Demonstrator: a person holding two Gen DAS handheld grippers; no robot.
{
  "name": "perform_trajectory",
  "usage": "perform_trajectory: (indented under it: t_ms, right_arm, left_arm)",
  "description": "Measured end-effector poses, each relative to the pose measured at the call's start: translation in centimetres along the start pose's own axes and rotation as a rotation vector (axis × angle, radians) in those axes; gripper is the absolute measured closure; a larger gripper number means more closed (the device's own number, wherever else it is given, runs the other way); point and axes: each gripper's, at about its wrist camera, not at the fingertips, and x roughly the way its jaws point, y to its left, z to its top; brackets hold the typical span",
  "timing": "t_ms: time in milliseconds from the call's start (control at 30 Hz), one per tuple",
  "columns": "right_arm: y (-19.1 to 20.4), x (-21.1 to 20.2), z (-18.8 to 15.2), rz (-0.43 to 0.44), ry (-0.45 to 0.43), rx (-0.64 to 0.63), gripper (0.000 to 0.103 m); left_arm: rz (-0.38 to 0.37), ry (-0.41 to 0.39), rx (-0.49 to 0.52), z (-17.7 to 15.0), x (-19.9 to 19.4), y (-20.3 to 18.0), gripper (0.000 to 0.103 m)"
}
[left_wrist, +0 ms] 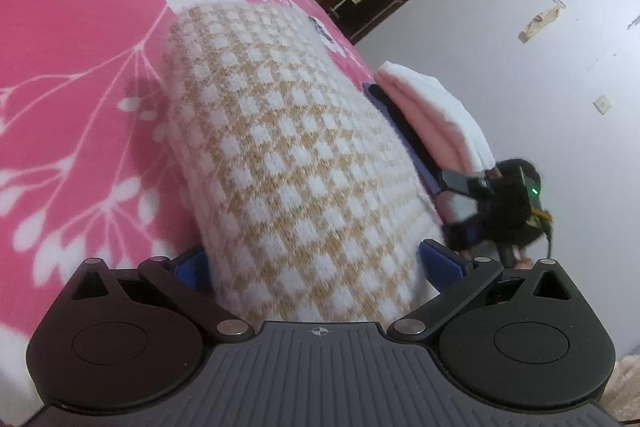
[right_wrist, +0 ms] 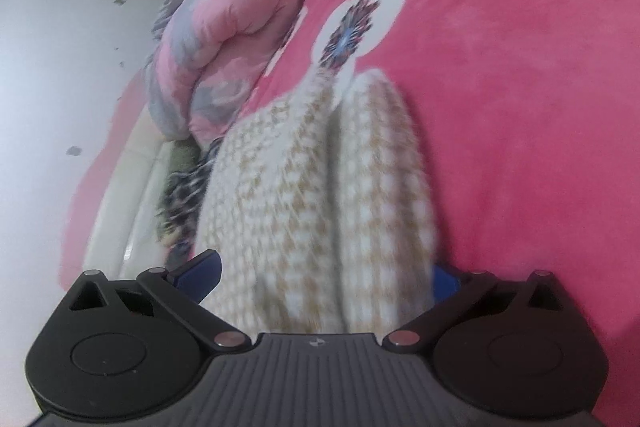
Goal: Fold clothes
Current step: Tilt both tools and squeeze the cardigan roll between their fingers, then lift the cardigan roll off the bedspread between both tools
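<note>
- Left gripper [left_wrist: 316,267] spread wide, straddling the near end of the folded checked sweater [left_wrist: 288,163]; blue fingers [left_wrist: 442,259] flanking the bundle on both sides, contact with the knit not clear enough to call a pinch.
- Right gripper [right_wrist: 320,275] likewise spread to its widest around the same sweater [right_wrist: 320,195], pads apparently off the knit; blurred, so contact uncertain.
- Folded into a thick, rounded beige-and-white bundle, lying on the pink floral blanket [left_wrist: 80,75]; likely straddled at both ends for lifting or shifting whole.
- Stack of folded pink and white clothes [left_wrist: 436,115] just beside it, at the bed's right edge: probably the destination pile.
- Rolled pink quilt [right_wrist: 224,39] farther off.
</note>
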Motion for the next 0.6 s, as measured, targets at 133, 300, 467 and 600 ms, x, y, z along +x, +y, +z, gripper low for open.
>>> perform_trajectory:
  t_ms: [133,300,467,600]
  right_arm:
    - [-0.4,2.1,1.7,0.075,0.053,0.0,0.0]
    - [0.5,1.8,0.9,0.109,0.143,-0.086,0.0]
    - [1.0,3.2,1.2,0.114,0.212,-0.126,0.0]
    - [1.8,4.7,1.9,0.105,0.216,-0.158,0.0]
  left_arm:
    - [-0.012,0.006,-0.005,0.5,0.7,0.2,0.0]
    - [-0.04,0.0,0.01,0.2,0.3,0.5,0.0]
    - [-0.039,-0.005,0.023,0.4,0.7,0.5,0.0]
    - [-0.026,0.01,-0.001,0.8,0.9,0.5,0.0]
